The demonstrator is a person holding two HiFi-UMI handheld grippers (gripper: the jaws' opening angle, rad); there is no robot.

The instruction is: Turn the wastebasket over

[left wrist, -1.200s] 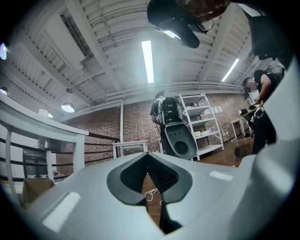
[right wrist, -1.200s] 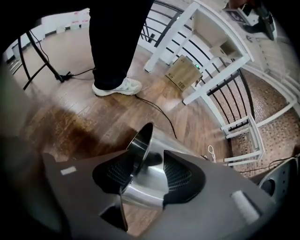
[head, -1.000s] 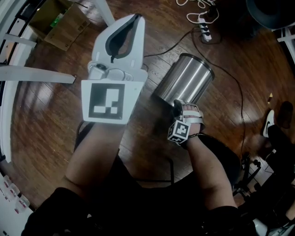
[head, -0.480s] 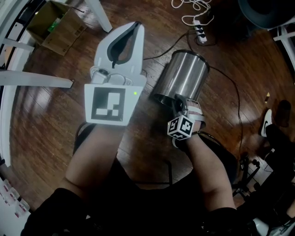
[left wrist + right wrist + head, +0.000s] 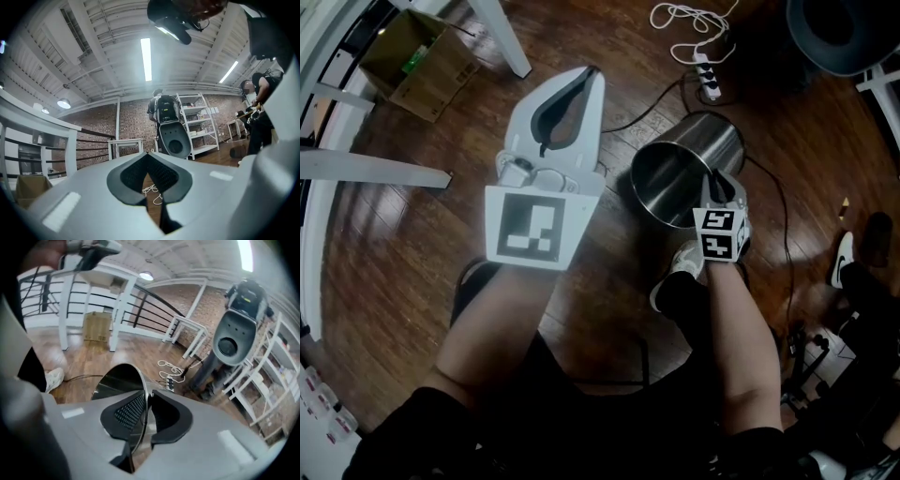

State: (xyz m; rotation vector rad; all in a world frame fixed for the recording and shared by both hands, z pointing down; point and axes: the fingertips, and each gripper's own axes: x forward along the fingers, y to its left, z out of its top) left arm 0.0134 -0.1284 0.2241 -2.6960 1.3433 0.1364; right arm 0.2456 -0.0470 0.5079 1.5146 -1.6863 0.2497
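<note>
The wastebasket (image 5: 689, 173) has swung round since the earlier frame. Its mouth, then turned down by the right gripper (image 5: 718, 183), now gapes up and left towards the head camera, and the right gripper has shifted right and rolled with it. That gripper's jaws have just been closing and now clench the steel rim. In the right gripper view the thin wall of the wastebasket (image 5: 117, 380) runs between the two pads of the right gripper (image 5: 146, 408), one inside the mouth and one outside. The wastebasket hangs tilted at the middle right of the floor (image 5: 394, 234); whether its base touches the boards I cannot tell.

The left gripper (image 5: 581, 84) hovers to the left of the wastebasket, apart from it, jaws clenched on nothing. In its own view the pads of the left gripper (image 5: 150, 159) meet at the tips.

Bare floor lies open to the left and below the mouth. Beyond the wastebasket a power strip (image 5: 708, 80) and a white cord (image 5: 684, 19) lie near, and a black cable (image 5: 783, 216) curves round its right side. A cardboard box (image 5: 417, 61) sits well apart at the upper left, beside a white leg (image 5: 502, 37). A white shoe (image 5: 675, 272) shows just under the right arm.

No readable writing appears; the grippers' cubes bear only black-and-white square markers.
</note>
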